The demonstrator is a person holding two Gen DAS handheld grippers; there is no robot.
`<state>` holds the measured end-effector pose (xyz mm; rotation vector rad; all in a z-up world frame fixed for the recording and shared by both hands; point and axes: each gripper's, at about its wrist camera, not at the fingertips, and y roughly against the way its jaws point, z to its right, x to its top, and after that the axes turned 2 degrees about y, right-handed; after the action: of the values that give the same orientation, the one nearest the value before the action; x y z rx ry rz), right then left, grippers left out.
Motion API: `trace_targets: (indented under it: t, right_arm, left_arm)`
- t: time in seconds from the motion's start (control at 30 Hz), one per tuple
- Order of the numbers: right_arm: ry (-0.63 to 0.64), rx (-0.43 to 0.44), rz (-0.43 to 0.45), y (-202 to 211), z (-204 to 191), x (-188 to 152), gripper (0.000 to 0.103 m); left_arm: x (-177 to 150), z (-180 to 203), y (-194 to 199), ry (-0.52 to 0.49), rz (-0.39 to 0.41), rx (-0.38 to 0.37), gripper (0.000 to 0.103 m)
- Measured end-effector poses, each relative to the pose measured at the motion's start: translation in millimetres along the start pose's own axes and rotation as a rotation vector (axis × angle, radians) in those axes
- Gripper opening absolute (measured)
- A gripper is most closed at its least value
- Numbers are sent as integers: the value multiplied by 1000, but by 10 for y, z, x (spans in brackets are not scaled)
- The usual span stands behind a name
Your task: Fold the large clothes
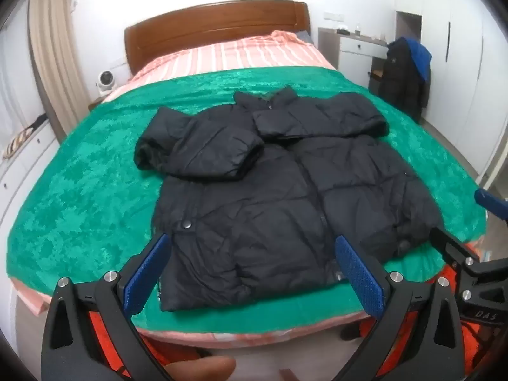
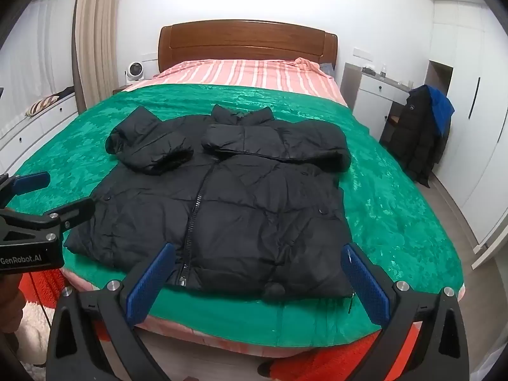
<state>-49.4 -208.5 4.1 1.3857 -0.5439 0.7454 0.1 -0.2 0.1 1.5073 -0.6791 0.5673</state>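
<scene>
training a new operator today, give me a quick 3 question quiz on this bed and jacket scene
1. True or false: both sleeves of the black puffer jacket are already folded in across its chest.
2. Multiple choice: the jacket lies on (A) a bare mattress, (B) a green blanket, (C) a wooden floor.
3. Short answer: what is each gripper holding?

Key
1. True.
2. B. The green blanket covers the near part of the bed; striped pink bedding shows beyond it.
3. Nothing. The left gripper and the right gripper both stand wide open near the hem, gripping no fabric.
</scene>
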Motion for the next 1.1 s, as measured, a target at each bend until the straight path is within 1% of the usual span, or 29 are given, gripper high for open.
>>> trace_targets:
  t: [0.03,0.1,0.13,0.27,0.3,0.4,0.47,0.53,0.63,0.77,1.1]
  right_arm:
    - [2,-3,13,3,1,-3,103]
    - [0,-2,10,2,5,-9,103]
    - [-2,-1,7,1,8,-12,103]
    - [-6,4,3,-21,-46,-37,103]
    - [-7,7,1,-22,-51,-41,103]
    - [3,12,-9,-16,-78,-31,103]
    - [1,23,-13,-37,-42,-48,103]
    - [1,26,-17,-42,-58,-49,103]
    - [1,33,-18,-39,-64,-56,103]
    - [-2,36,-19,-41,-67,-48,103]
    - [-14,36,-17,-46,-37,-59,103]
  left_arm:
    - [4,5,0,5,3,-1,103]
    - [16,33,1,12,12,7,103]
    - [11,30,-5,24,0,-13,103]
    - [-11,156,46,10,36,-19,103]
    - [8,95,23,17,27,-32,103]
    - [-7,60,39,3,38,-40,103]
    - [-10,84,31,-10,34,-45,103]
    - [-16,111,18,-30,13,-51,103]
    - [-35,128,9,-40,-10,-80,103]
    - [-56,141,22,-42,0,-69,103]
    - [-42,83,0,-17,-4,-61,103]
